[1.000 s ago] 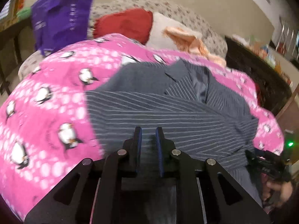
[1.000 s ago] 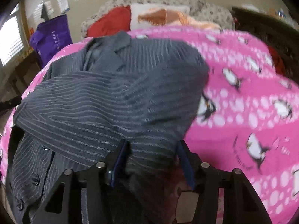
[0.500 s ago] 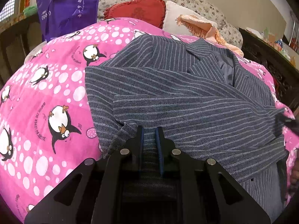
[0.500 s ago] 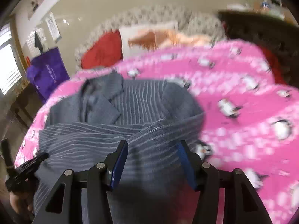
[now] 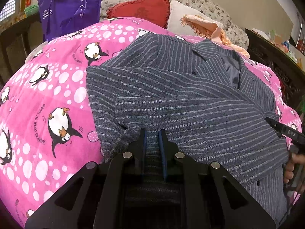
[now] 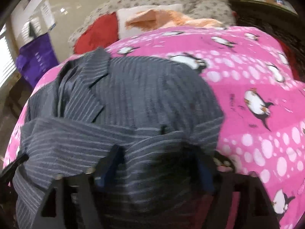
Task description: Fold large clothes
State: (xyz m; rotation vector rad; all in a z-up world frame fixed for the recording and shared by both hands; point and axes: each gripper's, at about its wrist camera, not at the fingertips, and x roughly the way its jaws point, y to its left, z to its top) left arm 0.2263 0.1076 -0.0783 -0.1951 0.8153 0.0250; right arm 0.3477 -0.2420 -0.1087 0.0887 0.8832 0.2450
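Note:
A grey pinstriped jacket (image 5: pixel 190 99) lies on a pink penguin blanket (image 5: pixel 47 95), collar toward the pillows, both sleeves folded across its front. My left gripper (image 5: pixel 152 133) is shut on the jacket's near hem fabric. In the right wrist view the jacket (image 6: pixel 143 99) fills the left and middle. My right gripper (image 6: pixel 156 152) has its jaws wide apart over the jacket's near edge, with fabric lying between the blue pads (image 6: pixel 110 164); the view is blurred. The right gripper's tip also shows in the left wrist view (image 5: pixel 286 131) at the jacket's right side.
A purple bag (image 5: pixel 70 5) stands at the back left. A red cushion (image 5: pixel 141 9), a white pillow and an orange fringed cloth (image 5: pixel 205 26) lie at the head of the bed. A dark wooden frame (image 5: pixel 276 61) runs along the right.
My left gripper has moved forward and lowered with the hem. My right gripper has dropped back down onto the jacket's near edge after rising, still open.

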